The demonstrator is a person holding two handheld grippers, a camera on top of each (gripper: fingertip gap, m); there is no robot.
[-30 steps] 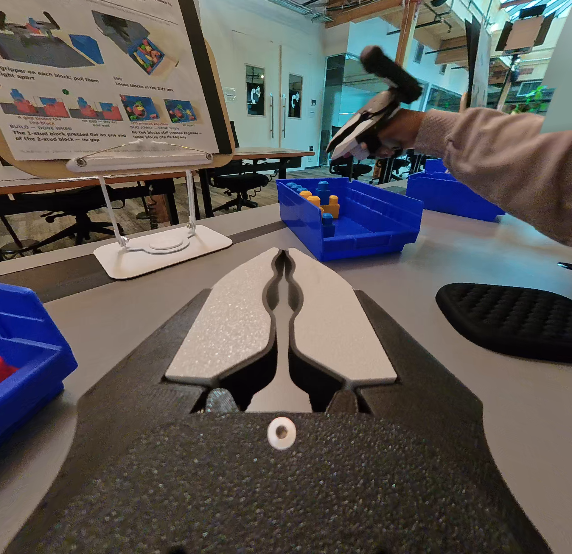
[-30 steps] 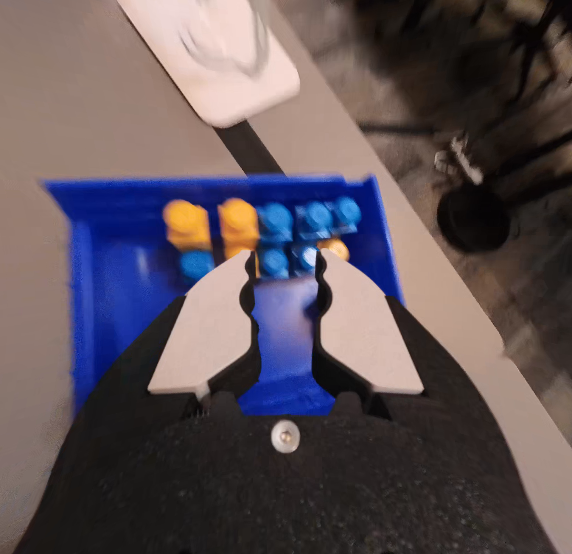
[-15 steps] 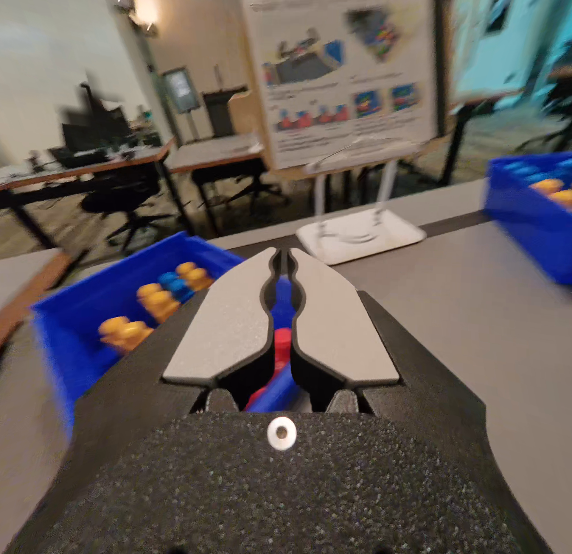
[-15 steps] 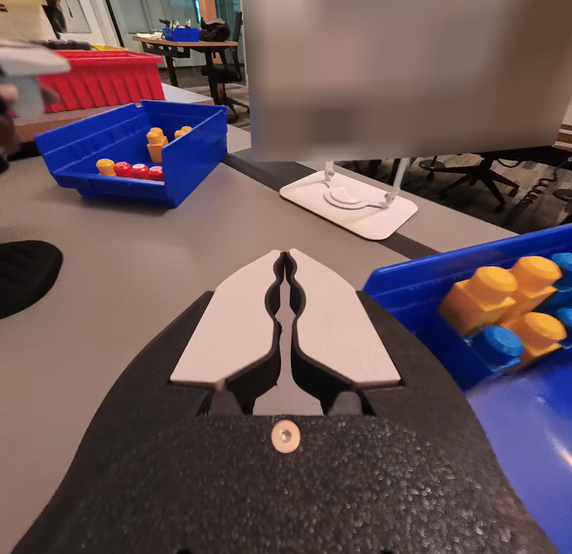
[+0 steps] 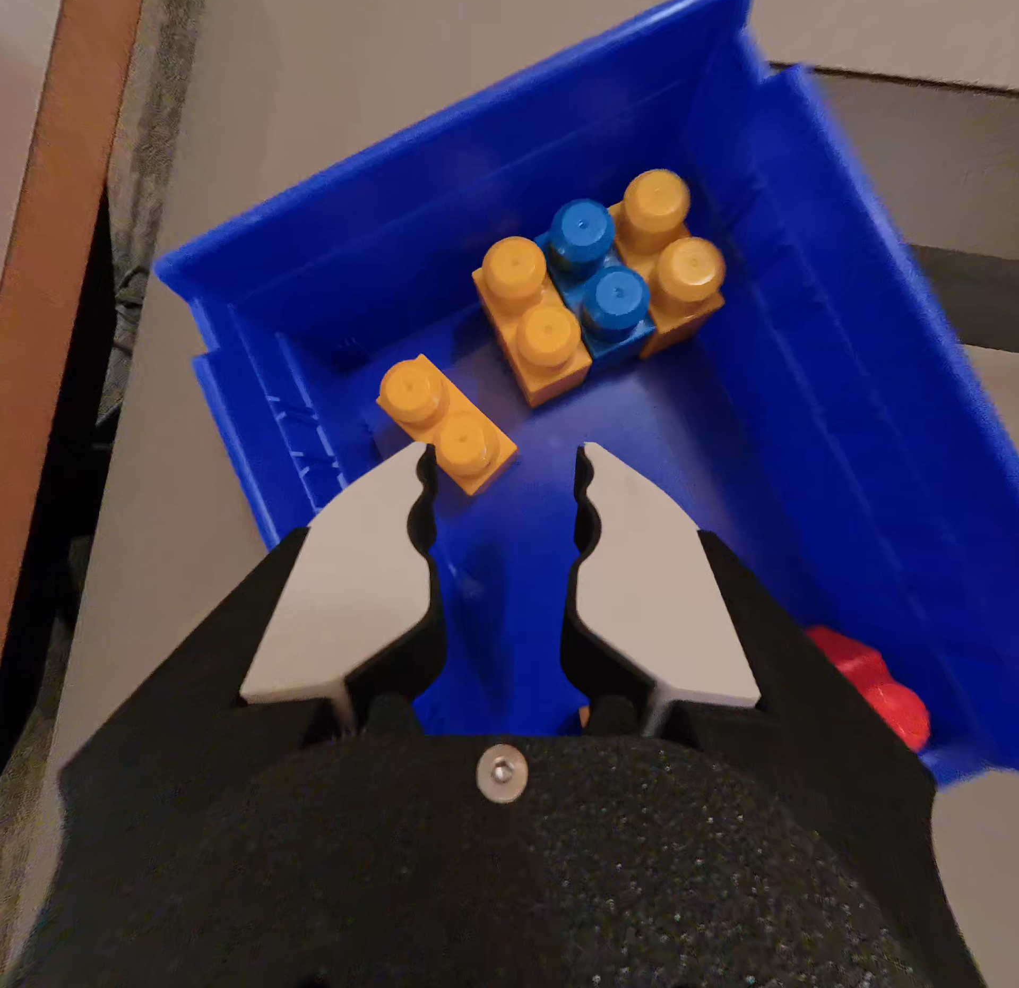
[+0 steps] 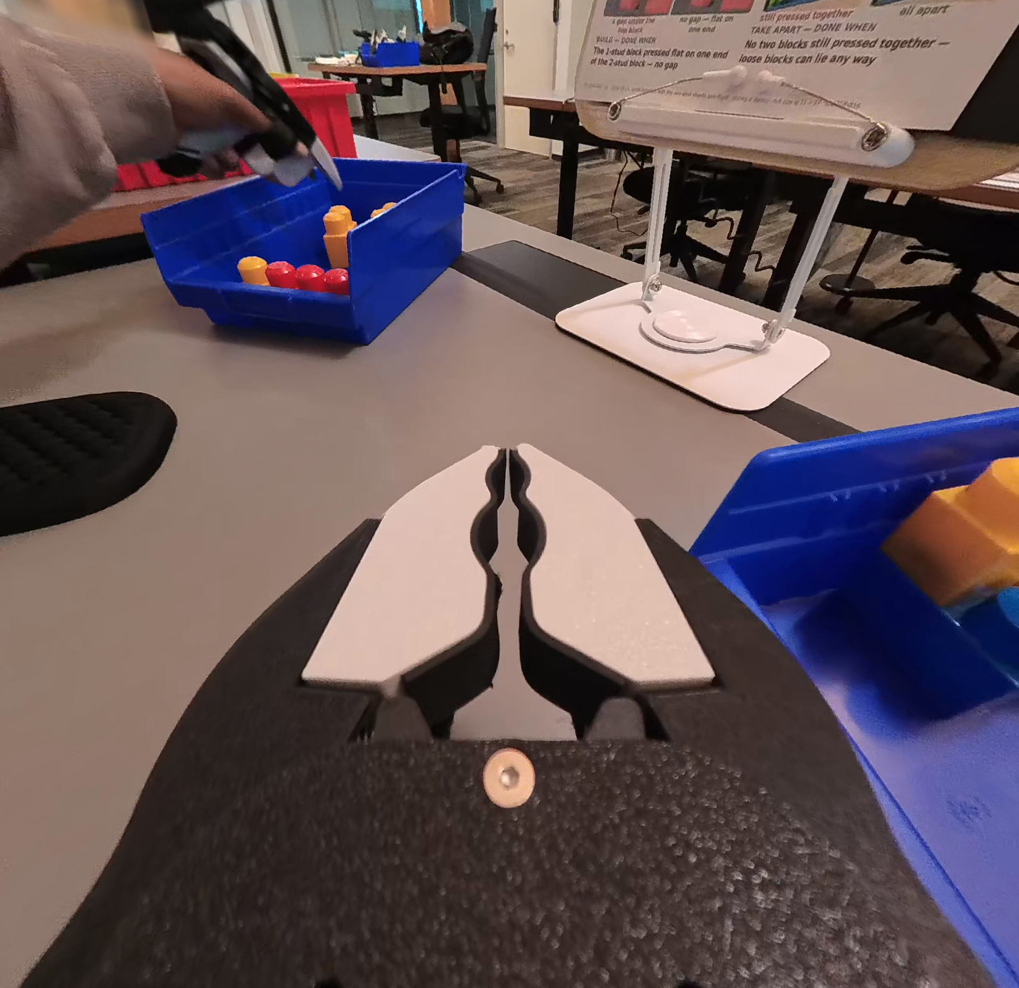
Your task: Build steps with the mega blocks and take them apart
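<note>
My left gripper (image 5: pixel 504 454) is open and empty, pointing down into a blue bin (image 5: pixel 419 178). A loose yellow two-stud block (image 5: pixel 446 424) lies just beyond its left fingertip (image 5: pixel 411 457), not between the pads. Farther in stand two yellow two-stud blocks (image 5: pixel 532 321) with a blue two-stud block (image 5: pixel 601 286) between them. A red block (image 5: pixel 871 691) shows at the bin's right. My right gripper (image 6: pixel 507 451) is shut and empty above the grey table (image 6: pixel 358 410). The left gripper also shows in the right wrist view (image 6: pixel 300 167) over its bin (image 6: pixel 298 305).
A second blue bin (image 6: pixel 816 520) with yellow and blue blocks (image 6: pixel 970 531) lies at my right gripper's right. A white stand (image 6: pixel 695 338) holding an instruction board stands at the back. A black mat (image 6: pixel 71 454) lies at the left. A red bin (image 6: pixel 325 106) sits behind. My hands' fingertips stand some 50 cm from each other.
My left gripper swung left, tipped down over its bin and opened. My right gripper left the right-hand bin and shut on nothing, now low over the table.
</note>
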